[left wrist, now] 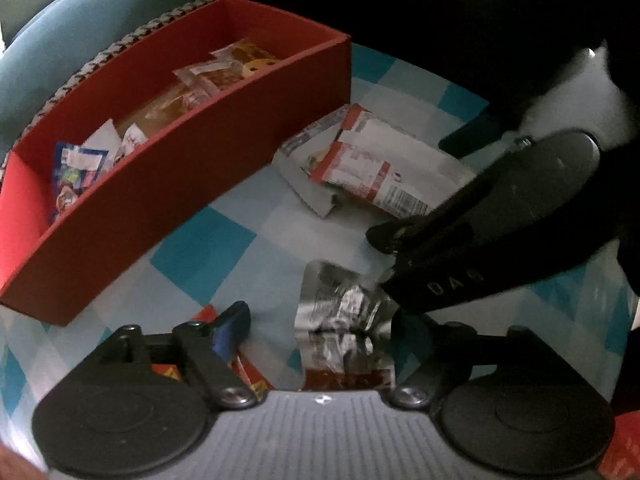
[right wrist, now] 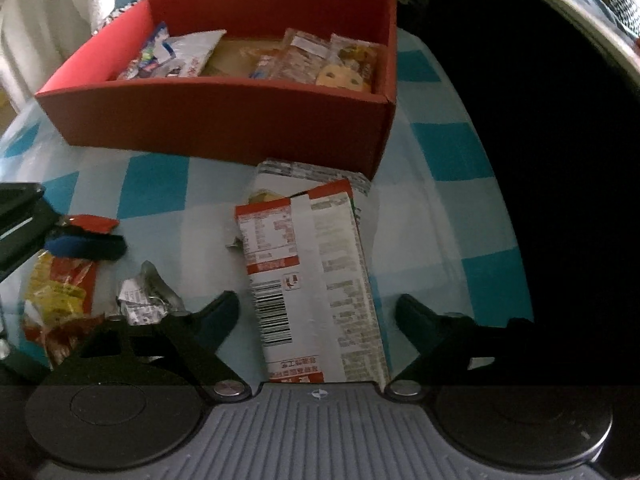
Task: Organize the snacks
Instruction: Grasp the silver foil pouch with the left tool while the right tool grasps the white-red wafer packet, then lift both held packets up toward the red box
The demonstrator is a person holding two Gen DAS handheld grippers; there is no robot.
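Note:
A red box (left wrist: 192, 168) (right wrist: 224, 120) holds several snack packets. A white and red snack packet (left wrist: 368, 164) (right wrist: 316, 280) lies on the checked cloth near the box, on top of a grey packet (left wrist: 304, 148). My right gripper (right wrist: 316, 316) is open, its jaws on either side of this packet, low over it. My left gripper (left wrist: 320, 320) is open over a crumpled silver wrapper (left wrist: 340, 320) (right wrist: 144, 296) and a red and yellow packet (left wrist: 244, 372) (right wrist: 60, 284). The right gripper's body (left wrist: 500, 220) crosses the left wrist view.
A blue and white checked cloth (left wrist: 208, 248) (right wrist: 452, 152) covers the table. The table edge falls away into darkness at the right (right wrist: 560, 160). A blue chair back (left wrist: 72, 28) stands behind the box.

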